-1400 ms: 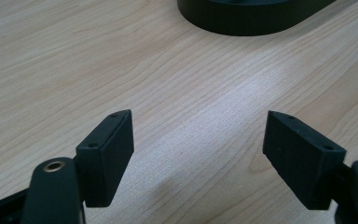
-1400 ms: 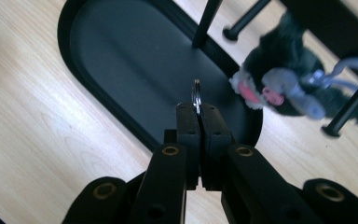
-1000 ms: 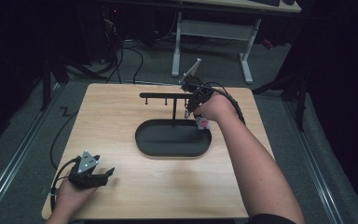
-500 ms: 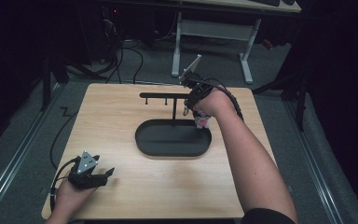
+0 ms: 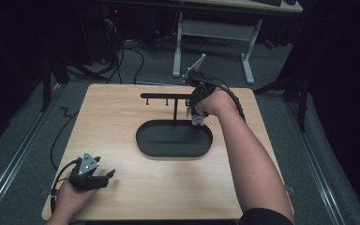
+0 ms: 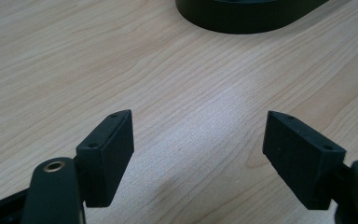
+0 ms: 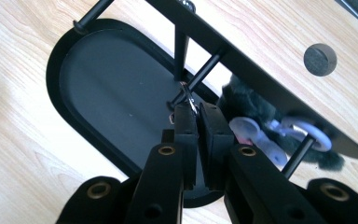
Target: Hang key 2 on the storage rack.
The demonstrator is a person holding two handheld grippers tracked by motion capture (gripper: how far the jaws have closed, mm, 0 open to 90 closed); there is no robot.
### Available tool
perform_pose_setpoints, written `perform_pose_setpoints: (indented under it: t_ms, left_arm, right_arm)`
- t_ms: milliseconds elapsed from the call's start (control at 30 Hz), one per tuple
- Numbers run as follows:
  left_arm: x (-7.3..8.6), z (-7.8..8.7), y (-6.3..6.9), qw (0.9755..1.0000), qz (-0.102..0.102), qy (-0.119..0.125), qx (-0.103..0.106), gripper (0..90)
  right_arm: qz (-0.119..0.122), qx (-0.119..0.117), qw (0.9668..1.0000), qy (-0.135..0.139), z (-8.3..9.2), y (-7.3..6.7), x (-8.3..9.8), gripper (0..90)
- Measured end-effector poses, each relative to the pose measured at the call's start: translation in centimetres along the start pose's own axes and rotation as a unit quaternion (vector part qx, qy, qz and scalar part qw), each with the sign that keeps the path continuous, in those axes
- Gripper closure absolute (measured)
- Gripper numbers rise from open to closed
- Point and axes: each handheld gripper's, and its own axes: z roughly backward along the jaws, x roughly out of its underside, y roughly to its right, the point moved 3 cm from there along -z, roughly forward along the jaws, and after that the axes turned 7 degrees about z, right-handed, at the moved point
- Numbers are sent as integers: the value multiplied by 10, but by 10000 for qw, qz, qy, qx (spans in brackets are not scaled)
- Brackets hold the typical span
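Thin wire ring [image 7: 188, 100] pinched upright at stand peg [image 7: 204, 71], above black oval tray [image 7: 107, 88].

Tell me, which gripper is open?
The left gripper. Its jaws stand wide apart over the bare table with nothing between them. The right gripper, up by the stand, is pinched shut on a thin wire ring.

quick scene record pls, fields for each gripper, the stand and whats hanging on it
left gripper: open, holding nothing, low over the near left of the table
right gripper: jaws nearly shut on a thin wire ring beside a peg of the stand
stand: black, crossbar with pegs, on an oval tray base
hanging item: dark fuzzy keychain with pale lilac rings, on a peg at the bar's right end
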Motion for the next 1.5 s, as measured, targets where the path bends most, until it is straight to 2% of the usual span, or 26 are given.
perform_pose_setpoints:
  t_ms: [133, 300, 500, 567, 733, 900, 1067, 1200, 1500]
  left_arm:
    - [0, 1, 0, 10000, 3, 9, -1, 252]
    - [0, 0, -2, 10000, 8, -16, 36, 253]
    - [-1, -1, 0, 10000, -19, 7, 25, 252]
    - [-1, -1, 0, 10000, -22, 2, 22, 252]
    - [-2, -2, 0, 10000, -30, 11, 23, 252]
    - [-2, -3, 2, 10000, -54, 4, 34, 252]
    - [-2, -4, 3, 10000, -71, -30, 45, 252]
    - [-2, -4, 3, 10000, -75, -26, 59, 252]
    - [-2, -5, 4, 9999, -66, -53, 89, 251]
  right_arm:
    - [-47, 85, 9999, 46, -2, 3, -2, 856]
    - [-182, 277, 9993, 189, 0, 8, -4, 787]
    - [-256, 317, 9987, 302, 6, 6, 1, 728]
    - [-295, 315, 9986, 321, 7, 4, 6, 696]
    - [-196, 190, 9980, 561, 8, -4, 22, 507]
    - [-101, 173, 9975, 684, 7, -16, 39, 401]
    - [-97, 168, 9958, 896, 6, -25, 55, 376]
    - [-180, 168, 9919, 1244, 3, -30, 69, 372]
    - [-265, 79, 9871, 1579, -13, -41, 102, 344]
